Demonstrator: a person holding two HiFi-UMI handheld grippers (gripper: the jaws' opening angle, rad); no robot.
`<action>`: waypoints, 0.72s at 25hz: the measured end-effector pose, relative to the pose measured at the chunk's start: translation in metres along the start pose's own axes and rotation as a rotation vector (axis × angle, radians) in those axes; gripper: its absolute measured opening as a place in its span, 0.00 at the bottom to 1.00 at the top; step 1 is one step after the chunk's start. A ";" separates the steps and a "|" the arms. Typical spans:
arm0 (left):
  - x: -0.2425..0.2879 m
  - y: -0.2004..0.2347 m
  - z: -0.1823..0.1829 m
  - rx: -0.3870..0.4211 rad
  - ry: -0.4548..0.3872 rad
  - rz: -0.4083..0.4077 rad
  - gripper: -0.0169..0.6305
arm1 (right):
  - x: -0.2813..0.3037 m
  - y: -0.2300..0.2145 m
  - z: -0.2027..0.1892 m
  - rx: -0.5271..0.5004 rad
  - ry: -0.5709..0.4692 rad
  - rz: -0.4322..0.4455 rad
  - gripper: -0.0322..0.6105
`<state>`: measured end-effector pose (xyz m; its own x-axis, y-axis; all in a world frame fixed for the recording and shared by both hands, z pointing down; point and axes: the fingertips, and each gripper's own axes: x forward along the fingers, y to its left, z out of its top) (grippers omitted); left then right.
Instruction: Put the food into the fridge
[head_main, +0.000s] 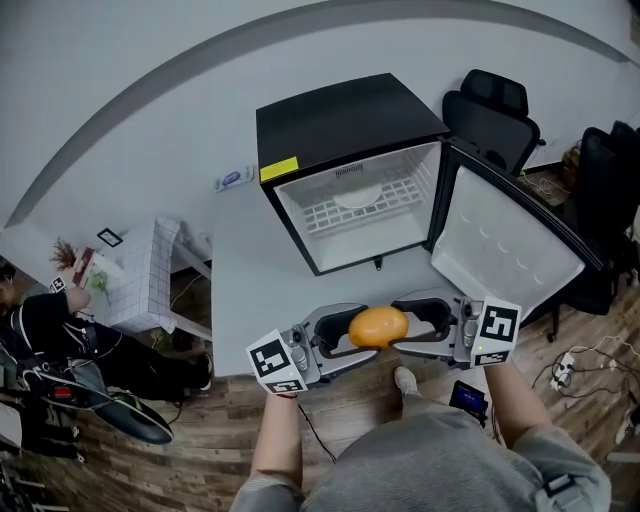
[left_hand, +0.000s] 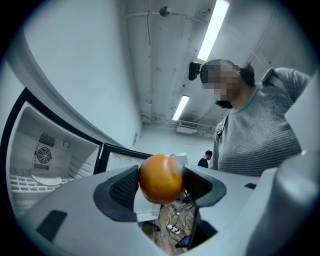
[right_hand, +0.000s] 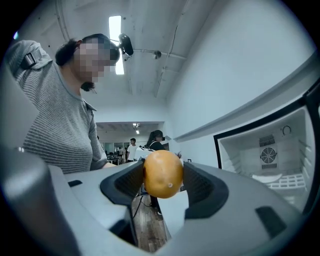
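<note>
While the fingers (left_hand: 120, 187) of the left gripper (head_main: 348, 337) and right gripper (head_main: 408, 326) both clamp the orange (head_main: 378, 326) at the surface's (head_main: 250, 285) near edge, the open fridge (head_main: 340, 120) lies straight ahead, equally near either.

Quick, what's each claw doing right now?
Left claw: shut on the orange fruit.
Right claw: shut on the same orange fruit.
</note>
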<state>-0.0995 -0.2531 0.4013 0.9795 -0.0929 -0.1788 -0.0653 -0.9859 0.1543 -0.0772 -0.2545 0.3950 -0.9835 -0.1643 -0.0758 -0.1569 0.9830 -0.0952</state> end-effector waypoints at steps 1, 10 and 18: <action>0.003 0.010 0.000 -0.004 0.003 0.000 0.48 | -0.001 -0.011 0.000 0.005 -0.001 -0.002 0.44; 0.020 0.085 -0.003 -0.041 0.043 -0.006 0.48 | -0.001 -0.088 -0.005 0.061 -0.005 -0.029 0.44; 0.021 0.127 -0.001 -0.037 0.070 0.010 0.48 | 0.009 -0.129 -0.006 0.070 -0.004 -0.017 0.44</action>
<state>-0.0867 -0.3797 0.4179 0.9899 -0.0918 -0.1084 -0.0698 -0.9789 0.1920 -0.0665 -0.3821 0.4129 -0.9804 -0.1813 -0.0775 -0.1666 0.9719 -0.1661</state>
